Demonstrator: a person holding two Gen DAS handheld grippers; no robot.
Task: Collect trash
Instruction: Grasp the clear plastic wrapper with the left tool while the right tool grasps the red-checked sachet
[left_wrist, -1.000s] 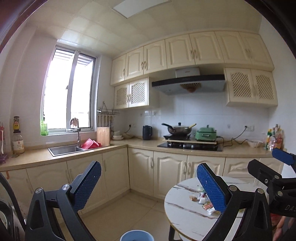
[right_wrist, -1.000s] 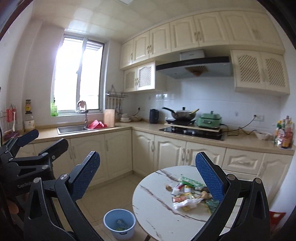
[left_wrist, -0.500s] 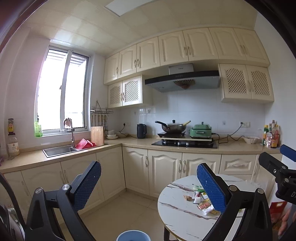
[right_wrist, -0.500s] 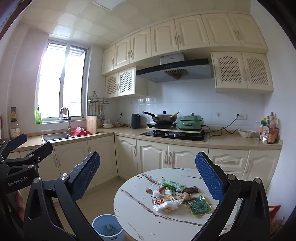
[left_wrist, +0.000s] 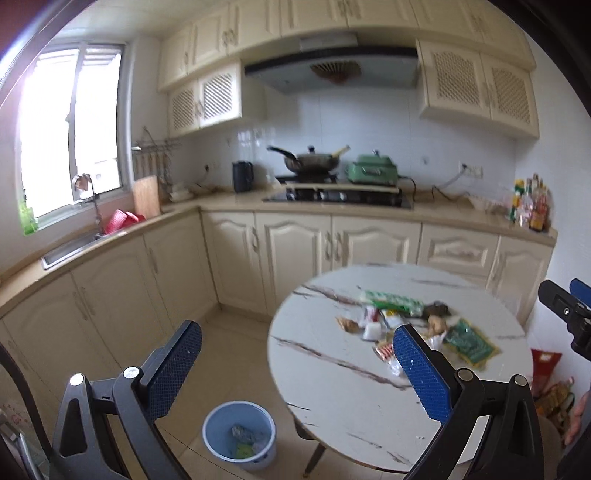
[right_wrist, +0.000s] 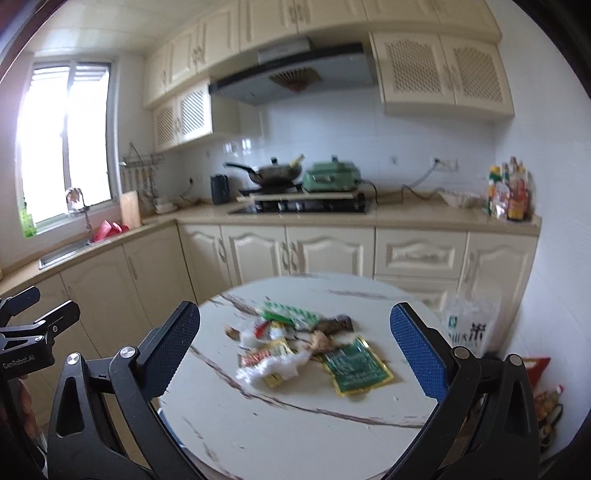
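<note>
Left gripper (left_wrist: 295, 365): fingers spread wide, nothing between them — the blue bin (left_wrist: 239, 435) sits on the floor just below.
Right gripper (right_wrist: 295, 345): jaws apart and empty, trash pile (right_wrist: 306, 347) framed between and beyond the fingers, not touched.
Done: a few scraps already lie in the bin.
Left: the whole pile on the round table (right_wrist: 295, 424) — wrappers, green packet (right_wrist: 354, 367).
Stage: approach, I judge — no grasp yet.

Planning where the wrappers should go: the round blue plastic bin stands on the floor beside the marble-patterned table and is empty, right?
Not quite. The round blue plastic bin does stand on the floor beside the marble-patterned table, but the left wrist view shows some scraps already lying inside it.
</note>
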